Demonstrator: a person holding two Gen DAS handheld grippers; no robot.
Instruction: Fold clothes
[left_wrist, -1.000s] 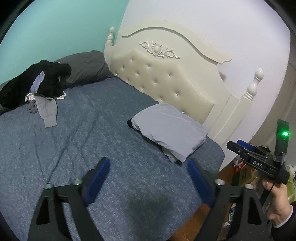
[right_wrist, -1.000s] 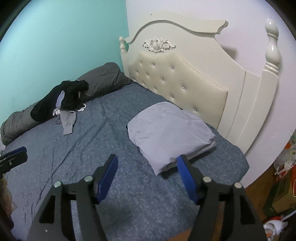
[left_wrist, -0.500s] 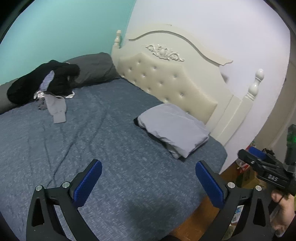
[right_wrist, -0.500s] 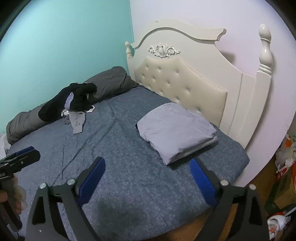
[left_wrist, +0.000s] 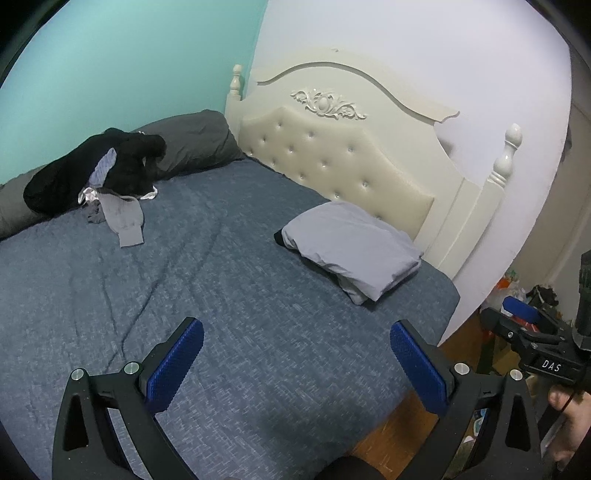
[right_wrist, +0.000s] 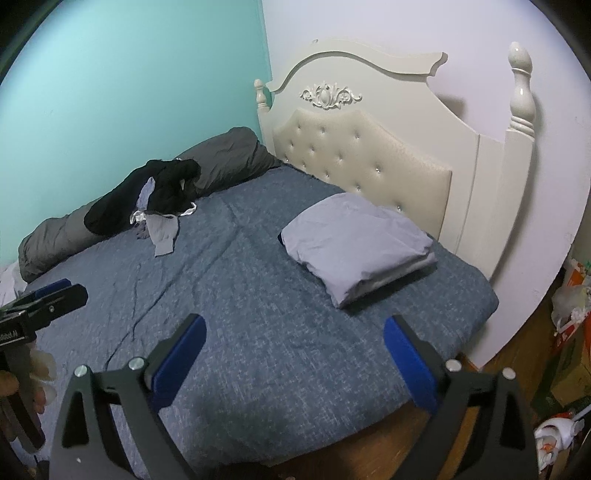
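At the bottom of the left wrist view, my left claw hung wide, its blue pads far apart and holding nothing, above the blue-grey bedspread. In the right wrist view my right claw was spread just as wide and just as empty, low in the frame over the near edge of the bed, where the wooden floor showed below the cover.

The folded lavender garment lay right of centre in the left view, on the bedspread just beside the cream tufted headboard, well apart from both claws. In the right view the same stack sat right of centre, its layered edges turned toward me.

At the left of both frames a heap of unfolded clothes rested against a dark grey pillow: black fabric on top, a grey piece trailing out of it onto the bedspread. The turquoise wall filled the upper left, the white wall the upper right.

At the right edge of the left view I could see my other claw from the side, with my hand gripping its handle. At the left edge of the right view the left claw showed the same way. Clutter sat on the floor at the far right.
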